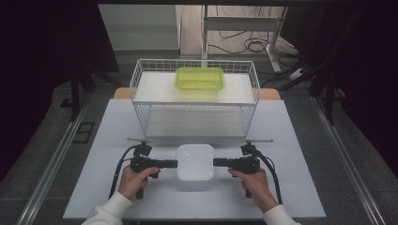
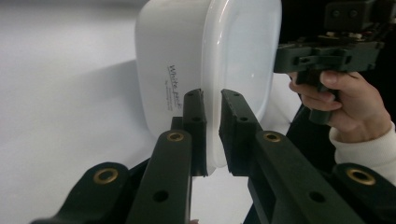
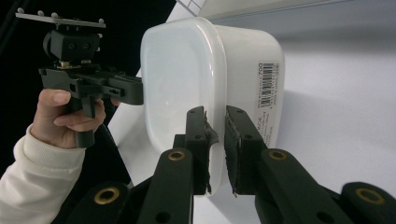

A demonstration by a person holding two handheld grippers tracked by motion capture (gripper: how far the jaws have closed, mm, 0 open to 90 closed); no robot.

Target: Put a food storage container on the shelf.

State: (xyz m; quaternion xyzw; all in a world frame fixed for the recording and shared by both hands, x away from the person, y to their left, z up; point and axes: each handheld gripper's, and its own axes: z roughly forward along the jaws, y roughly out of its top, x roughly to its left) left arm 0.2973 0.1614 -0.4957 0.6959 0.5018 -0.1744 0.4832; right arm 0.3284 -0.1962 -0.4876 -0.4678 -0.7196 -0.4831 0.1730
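A white lidded plastic container [image 1: 195,161] sits low over the white table [image 1: 281,187] in front of me, between my two grippers. My left gripper [image 1: 176,163] is shut on the rim at its left side; in the left gripper view the jaws pinch the lid edge [image 2: 212,135] beside the printed side wall [image 2: 163,70]. On the opposite side, my right gripper [image 1: 215,162] is shut on the rim, its jaws clamped on the edge [image 3: 215,140] close to a barcode label [image 3: 268,84]. I cannot tell whether the container touches the table.
A white wire rack [image 1: 195,101] with two shelves stands behind the container. A translucent green tub [image 1: 199,78] sits on its top shelf. Bare table lies left and right of the hands. Dark floor and cables lie beyond the table.
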